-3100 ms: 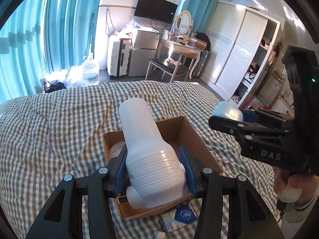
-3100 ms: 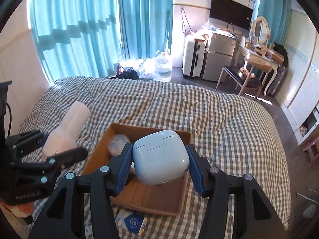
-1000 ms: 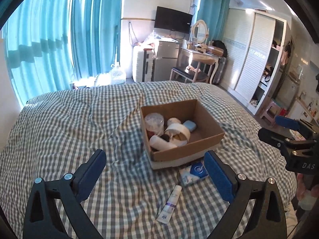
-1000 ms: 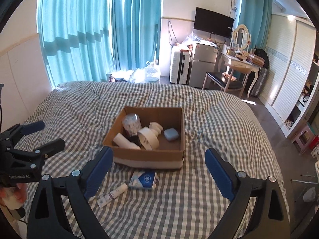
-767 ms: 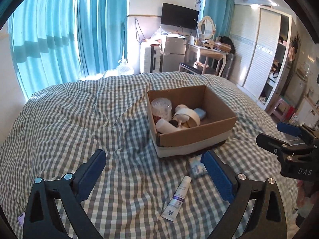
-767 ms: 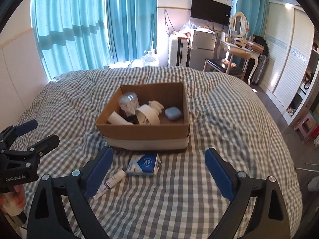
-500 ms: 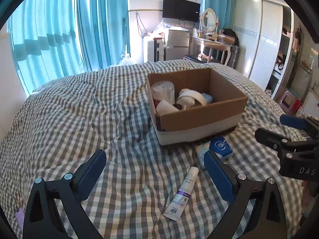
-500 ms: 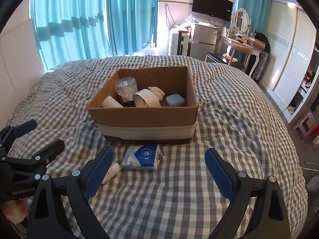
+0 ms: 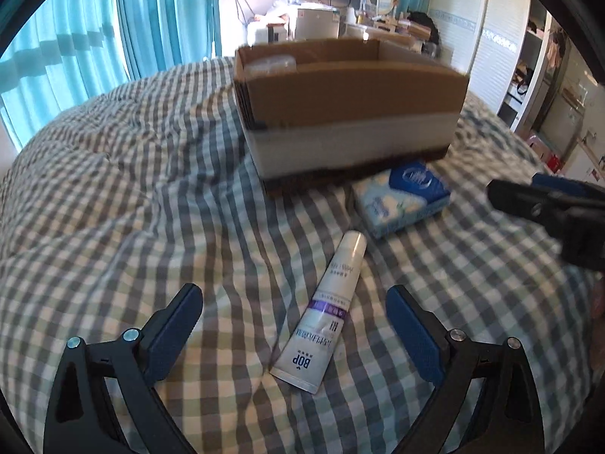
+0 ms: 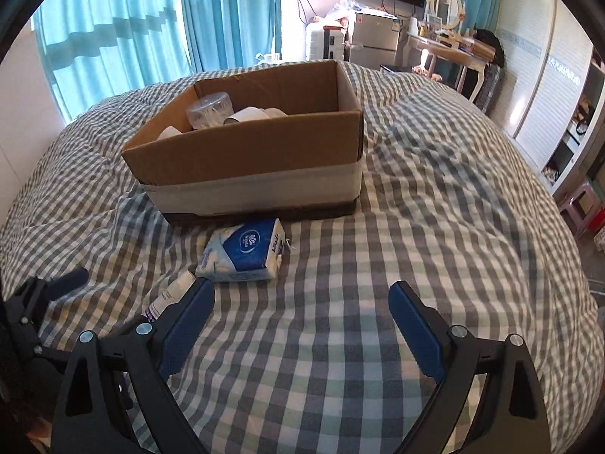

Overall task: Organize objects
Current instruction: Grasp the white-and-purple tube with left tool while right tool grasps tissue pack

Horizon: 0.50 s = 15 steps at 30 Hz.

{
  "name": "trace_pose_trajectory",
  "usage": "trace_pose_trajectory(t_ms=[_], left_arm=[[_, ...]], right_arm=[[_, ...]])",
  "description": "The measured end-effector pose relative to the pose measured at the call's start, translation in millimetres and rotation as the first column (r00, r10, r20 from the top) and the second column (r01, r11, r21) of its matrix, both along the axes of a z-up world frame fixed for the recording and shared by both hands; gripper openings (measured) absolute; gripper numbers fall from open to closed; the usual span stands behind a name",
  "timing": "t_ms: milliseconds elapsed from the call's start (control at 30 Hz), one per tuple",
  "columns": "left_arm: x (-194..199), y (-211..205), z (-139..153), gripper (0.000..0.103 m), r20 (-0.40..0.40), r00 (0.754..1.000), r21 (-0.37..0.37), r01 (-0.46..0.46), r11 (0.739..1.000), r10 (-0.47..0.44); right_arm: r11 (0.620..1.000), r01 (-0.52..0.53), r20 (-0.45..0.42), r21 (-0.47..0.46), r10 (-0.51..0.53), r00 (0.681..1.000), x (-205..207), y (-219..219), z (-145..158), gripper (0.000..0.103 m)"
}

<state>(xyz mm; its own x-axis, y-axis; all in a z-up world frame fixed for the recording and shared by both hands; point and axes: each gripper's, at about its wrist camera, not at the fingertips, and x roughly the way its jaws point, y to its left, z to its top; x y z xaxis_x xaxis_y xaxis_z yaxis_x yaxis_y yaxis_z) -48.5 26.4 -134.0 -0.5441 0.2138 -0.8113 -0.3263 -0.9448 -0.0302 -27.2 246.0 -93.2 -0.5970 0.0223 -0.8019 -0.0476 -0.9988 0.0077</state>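
A white tube with a purple band lies on the checked bedspread, its flat end between the jaws of my left gripper. Those jaws are closing and stand well apart from the tube. A blue and white tissue pack lies just in front of the cardboard box. The box holds a clear jar and white rolls. My right gripper hovers open and empty just this side of the tissue pack. The tube shows partly behind its left finger.
The checked bedspread covers the whole bed. Teal curtains hang behind it; a fridge, a dressing table and a white wardrobe line the far right of the room. A pink stool stands off the bed's right edge.
Both grippers have dropped toward the bed, so the box, tube and tissue pack look much larger. The left jaws have narrowed slightly around the tube. Three seconds ago both held items over the box.
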Motion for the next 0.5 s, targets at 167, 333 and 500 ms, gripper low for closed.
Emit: trace_pose_trajectory(t_ms=[167, 333, 500], left_arm=[[-14, 8, -22, 0.077, 0.077, 0.997, 0.052, 0.025, 0.998, -0.029], [-23, 23, -39, 0.053, 0.145, 0.986, 0.078, 0.070, 0.994, -0.081], [-17, 15, -26, 0.027, 0.128, 0.989, 0.109, 0.062, 0.992, -0.075]], right_arm=[[1.000, 0.008, 0.005, -0.003, -0.008, 1.000, 0, 0, -5, 0.094], [1.000, 0.017, 0.013, -0.021, -0.017, 1.000, -1, 2, -8, 0.094], [0.999, 0.019, 0.021, -0.029, -0.018, 1.000, -2, 3, -9, 0.094]])
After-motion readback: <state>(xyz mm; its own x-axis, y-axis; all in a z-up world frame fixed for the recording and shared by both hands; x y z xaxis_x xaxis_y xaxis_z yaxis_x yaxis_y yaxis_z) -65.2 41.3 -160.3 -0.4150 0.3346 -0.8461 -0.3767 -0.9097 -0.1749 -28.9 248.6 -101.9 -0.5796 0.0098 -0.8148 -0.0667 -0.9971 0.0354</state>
